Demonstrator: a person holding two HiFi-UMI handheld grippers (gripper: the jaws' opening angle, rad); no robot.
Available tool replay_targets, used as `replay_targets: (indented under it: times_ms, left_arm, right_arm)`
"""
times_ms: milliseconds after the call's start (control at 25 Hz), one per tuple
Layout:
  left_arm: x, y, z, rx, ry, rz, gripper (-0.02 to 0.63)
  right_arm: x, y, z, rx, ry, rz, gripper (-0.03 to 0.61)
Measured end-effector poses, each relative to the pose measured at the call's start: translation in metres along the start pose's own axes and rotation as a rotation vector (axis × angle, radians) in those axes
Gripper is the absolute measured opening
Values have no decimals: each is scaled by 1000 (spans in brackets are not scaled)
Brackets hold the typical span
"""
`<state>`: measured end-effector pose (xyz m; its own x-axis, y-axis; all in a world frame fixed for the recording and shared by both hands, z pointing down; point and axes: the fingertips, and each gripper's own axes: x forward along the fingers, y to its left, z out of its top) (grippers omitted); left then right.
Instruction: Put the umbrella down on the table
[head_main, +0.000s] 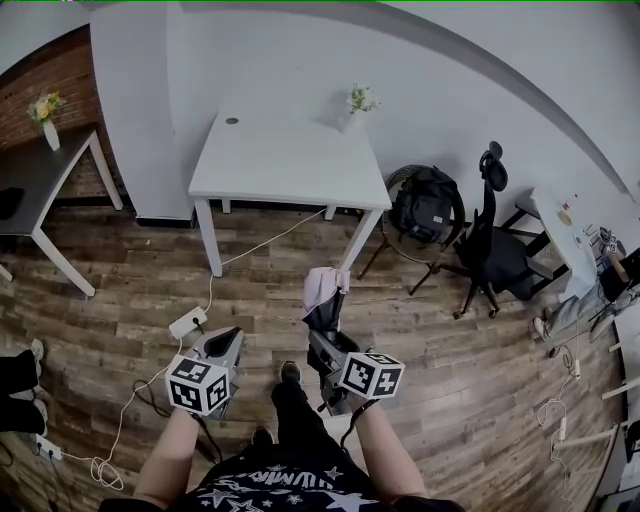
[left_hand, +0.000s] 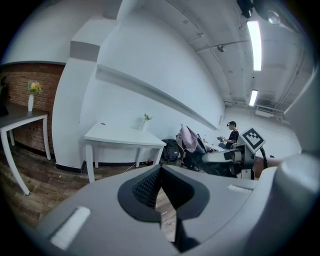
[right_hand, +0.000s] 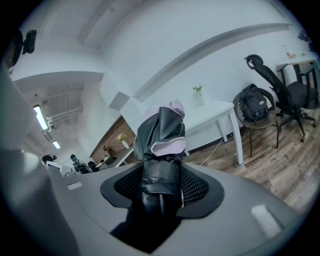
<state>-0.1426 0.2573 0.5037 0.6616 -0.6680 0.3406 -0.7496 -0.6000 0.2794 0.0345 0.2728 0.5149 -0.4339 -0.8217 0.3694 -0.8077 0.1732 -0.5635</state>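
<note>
Black-and-pink umbrella (right_hand: 162, 130) clamped in right tool (right_hand: 160, 187), left tool (left_hand: 159, 187) closed, empty; judged liable to slip on slick fabric before reaching bench (head_main: 290, 165), well apart

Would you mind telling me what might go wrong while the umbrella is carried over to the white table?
1. The cable and power strip lie across the path to the table, so they are a likely trip hazard.
2. The flower vase stands near the table's far edge. The umbrella, set down carelessly, might knock it.
</note>
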Motion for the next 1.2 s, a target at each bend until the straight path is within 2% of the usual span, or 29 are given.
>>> replay_targets:
  times_ms: [400,760,1200]
  left_arm:
    - [71,43,21,-17,29,44,3]
    - [170,89,75,-36,17,81,3]
    - [260,125,133,-51,-16,149,3]
  right_arm:
    - [79,-51,42,35,20,17,236]
    - [168,-102,125,35,45,48,236]
    - [242,-154,200,44,86,85,236]
